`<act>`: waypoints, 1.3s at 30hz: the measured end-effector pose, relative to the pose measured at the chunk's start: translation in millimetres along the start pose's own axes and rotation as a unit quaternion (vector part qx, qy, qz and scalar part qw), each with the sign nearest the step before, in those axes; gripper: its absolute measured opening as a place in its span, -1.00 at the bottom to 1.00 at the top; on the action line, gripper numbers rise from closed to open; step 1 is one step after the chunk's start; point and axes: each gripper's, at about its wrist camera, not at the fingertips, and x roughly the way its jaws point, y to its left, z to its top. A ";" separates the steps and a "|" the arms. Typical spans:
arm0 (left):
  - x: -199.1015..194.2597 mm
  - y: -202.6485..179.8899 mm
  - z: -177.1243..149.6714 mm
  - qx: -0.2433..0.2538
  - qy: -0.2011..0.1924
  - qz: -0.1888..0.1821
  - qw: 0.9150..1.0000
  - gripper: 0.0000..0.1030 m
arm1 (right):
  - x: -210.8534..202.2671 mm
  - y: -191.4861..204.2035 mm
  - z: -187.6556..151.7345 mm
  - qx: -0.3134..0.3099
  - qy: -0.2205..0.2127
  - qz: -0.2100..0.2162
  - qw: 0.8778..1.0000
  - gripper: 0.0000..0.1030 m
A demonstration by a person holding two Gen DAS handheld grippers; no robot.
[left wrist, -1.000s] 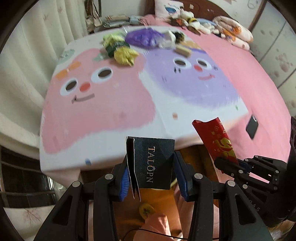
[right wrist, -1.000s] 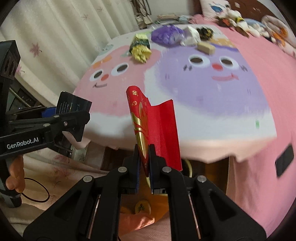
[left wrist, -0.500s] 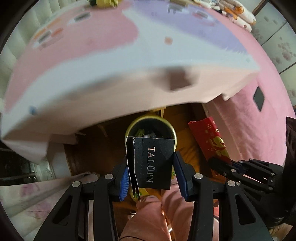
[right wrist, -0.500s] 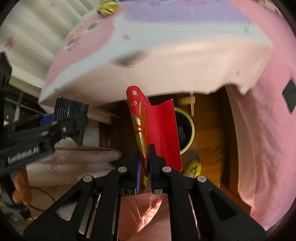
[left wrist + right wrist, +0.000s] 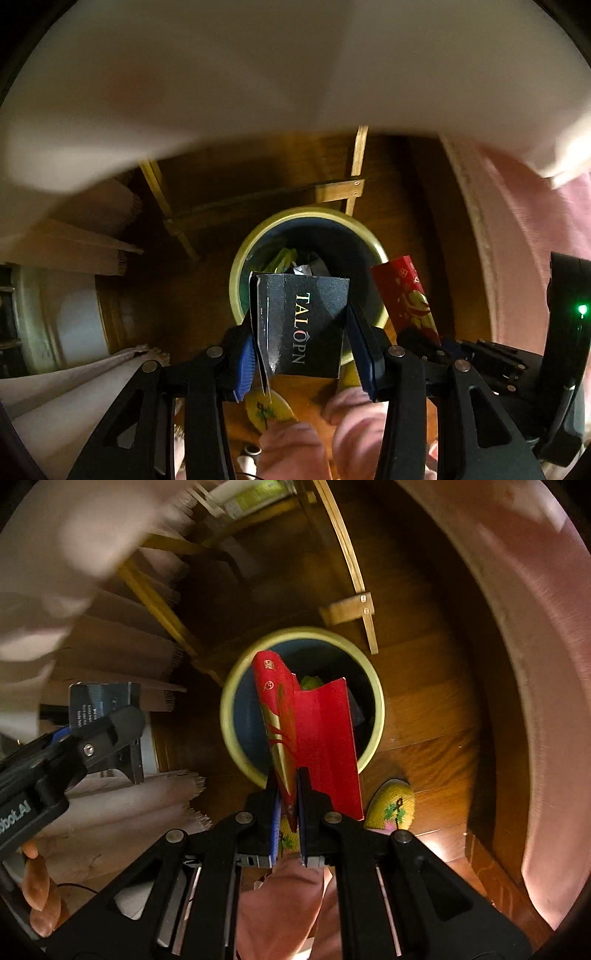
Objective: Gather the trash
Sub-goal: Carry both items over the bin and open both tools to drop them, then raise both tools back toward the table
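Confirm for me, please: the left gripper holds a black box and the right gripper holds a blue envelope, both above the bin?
Not quite: the right gripper holds a red envelope, not blue, as the right wrist view shows. The left gripper does hold the black box, both above the bin.

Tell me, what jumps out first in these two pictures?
A bright red packet with gold print, pinched in the right gripper, hangs right over a round yellow-rimmed bin on the wooden floor. The left gripper clamps a black TALOPN box above the same bin, which already holds some trash.
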 end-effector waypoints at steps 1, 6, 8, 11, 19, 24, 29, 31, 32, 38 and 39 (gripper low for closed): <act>8.7 1.1 0.0 -0.002 0.002 0.000 1.000 -0.06 | 9.5 -2.4 2.5 0.000 0.003 0.002 1.000 -0.89; 43.2 8.3 0.5 -0.009 0.005 0.018 1.000 0.43 | 47.9 -19.4 17.8 0.008 0.005 0.012 1.000 -0.88; 47.4 11.1 -1.2 -0.014 0.001 0.023 1.000 0.53 | 57.3 -22.4 23.9 0.014 0.005 0.016 1.000 -0.86; 47.4 18.6 -4.6 -0.017 -0.006 0.037 0.999 0.60 | 66.6 -24.5 29.9 0.014 0.003 0.013 1.000 -0.70; -3.3 28.7 -9.1 -0.025 -0.037 0.057 0.997 0.61 | 49.2 -7.5 35.3 0.000 -0.007 0.022 1.000 -0.09; -61.2 25.8 -14.2 -0.015 -0.059 0.069 0.996 0.61 | 14.4 8.4 33.9 0.005 -0.013 0.019 1.000 -0.09; -124.8 24.1 -13.7 0.004 -0.082 0.072 0.994 0.61 | -41.1 36.3 26.0 -0.007 -0.022 0.019 1.000 -0.08; -158.4 24.3 -12.6 0.008 -0.093 0.069 0.993 0.61 | -64.2 47.4 21.5 -0.013 -0.026 0.020 0.999 -0.08; -170.4 25.0 -12.2 0.009 -0.098 0.068 0.993 0.61 | -76.2 53.7 18.9 -0.015 -0.028 0.021 0.999 -0.08; -267.5 27.6 -4.5 0.028 -0.151 0.078 0.985 0.61 | -152.1 95.8 1.5 -0.033 -0.040 0.025 0.998 -0.07; -284.3 28.7 -3.3 0.030 -0.161 0.077 0.983 0.61 | -163.0 102.7 -0.6 -0.038 -0.042 0.025 0.998 -0.07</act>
